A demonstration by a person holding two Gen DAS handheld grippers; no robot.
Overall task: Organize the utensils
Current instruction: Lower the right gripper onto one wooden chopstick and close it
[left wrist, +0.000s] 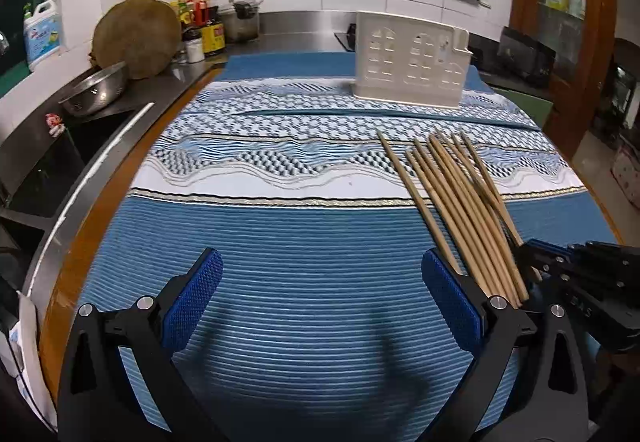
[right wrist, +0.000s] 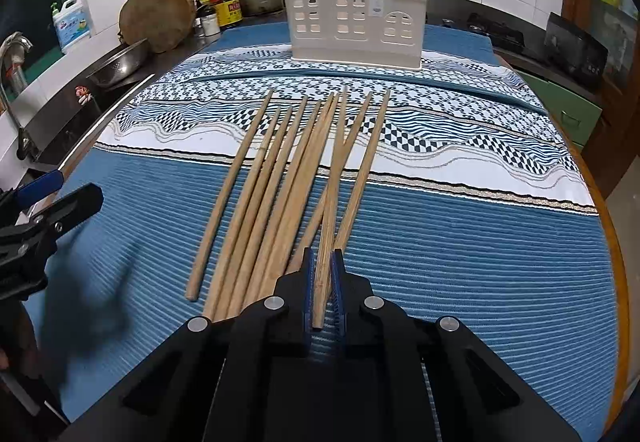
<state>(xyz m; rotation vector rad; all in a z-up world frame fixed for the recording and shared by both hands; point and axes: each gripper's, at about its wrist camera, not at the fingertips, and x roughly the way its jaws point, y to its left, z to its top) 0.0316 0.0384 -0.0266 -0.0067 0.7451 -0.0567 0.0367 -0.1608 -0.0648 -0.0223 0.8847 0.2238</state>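
Note:
Several wooden chopsticks [right wrist: 272,182] lie side by side on the blue striped cloth [right wrist: 460,242], their tips toward a white plastic utensil holder [right wrist: 352,18] that stands upright at the far side. My right gripper [right wrist: 323,258] is shut on the near end of one chopstick [right wrist: 330,202] at the right of the bunch. In the left wrist view the chopsticks [left wrist: 452,198] lie to the right and the holder [left wrist: 412,60] stands beyond them. My left gripper [left wrist: 322,262] stands open over bare cloth to the left of the bunch, with nothing between its fingers. The right gripper [left wrist: 532,248] shows at that view's right edge.
A sink with a metal colander [left wrist: 96,90] lies left of the table. A round wooden chopping block [left wrist: 138,36], sauce bottles [left wrist: 204,26] and a detergent jug [left wrist: 42,32] stand along the tiled wall. The table's wooden rim [right wrist: 618,242] curves on the right.

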